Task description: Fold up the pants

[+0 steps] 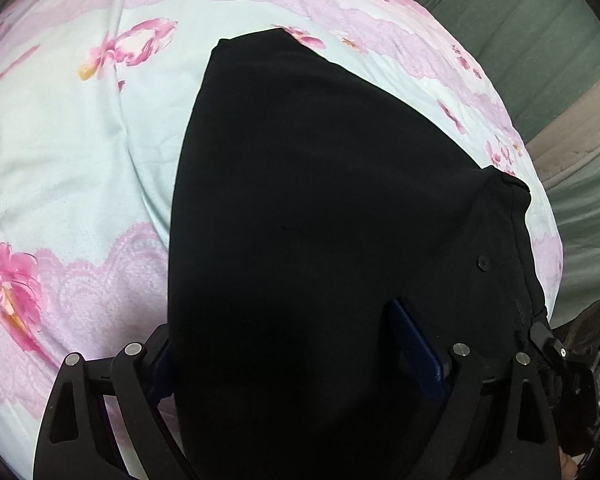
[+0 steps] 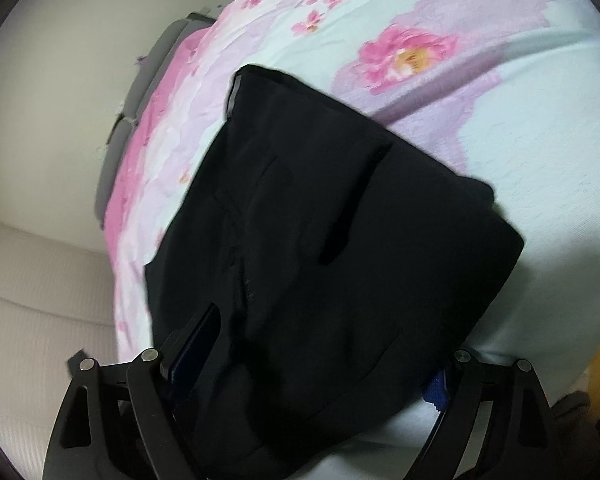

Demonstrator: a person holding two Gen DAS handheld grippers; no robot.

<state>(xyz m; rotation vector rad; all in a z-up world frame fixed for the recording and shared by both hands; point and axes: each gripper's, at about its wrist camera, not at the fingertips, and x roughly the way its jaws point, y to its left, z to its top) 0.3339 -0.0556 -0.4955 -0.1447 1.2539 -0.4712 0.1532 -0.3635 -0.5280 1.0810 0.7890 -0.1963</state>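
So the black pants [image 1: 320,220] were lying on the flowered bedspread [image 1: 60,160], already doubled up into a thick slab, close to the bed's near edge. Long axis ran straight away from both grippers toward the far side of the bed. The left gripper [image 1: 300,360] was spread wide with the near end of the cloth sitting between its fingers, not pinched as far as I could tell. Same story with the right gripper [image 2: 312,364]: wide apart, straddling the near edge of the pants, pads not pressing. Both looked equally close, so I'd guess the next fold goes from the near end away toward the far end.
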